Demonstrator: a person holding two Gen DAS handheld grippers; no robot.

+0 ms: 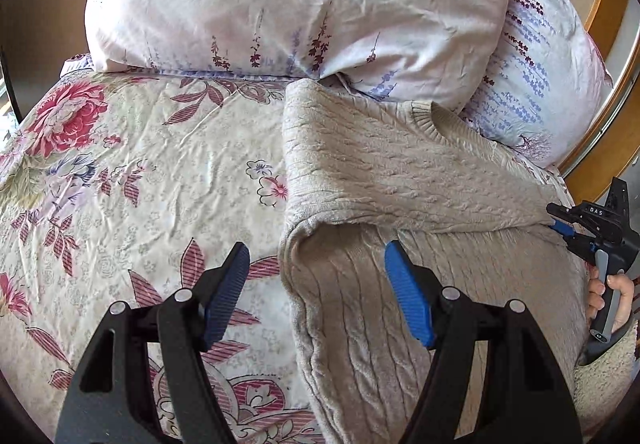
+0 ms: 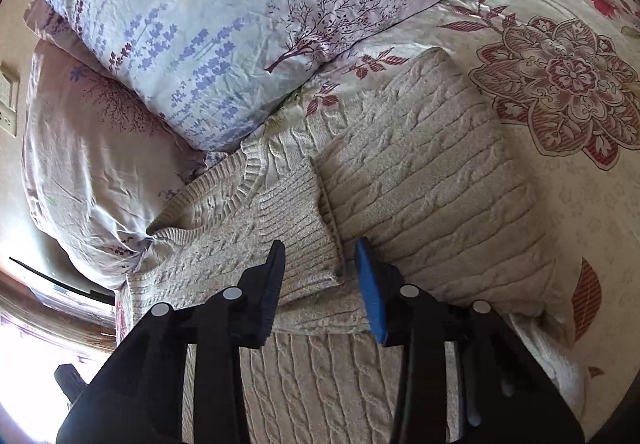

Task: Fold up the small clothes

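left tongs (image 1: 316, 284) apart over sweater (image 1: 400, 171) edge, right tongs (image 2: 320, 276) apart astride cuff (image 2: 304, 228)

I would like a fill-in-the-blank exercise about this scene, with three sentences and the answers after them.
1. The beige knit sweater lies on a ____ bedspread.
2. Behind the sweater lean two ____.
3. The left tool hovers with its jaws ____, holding nothing.

Missing words: floral; pillows; open
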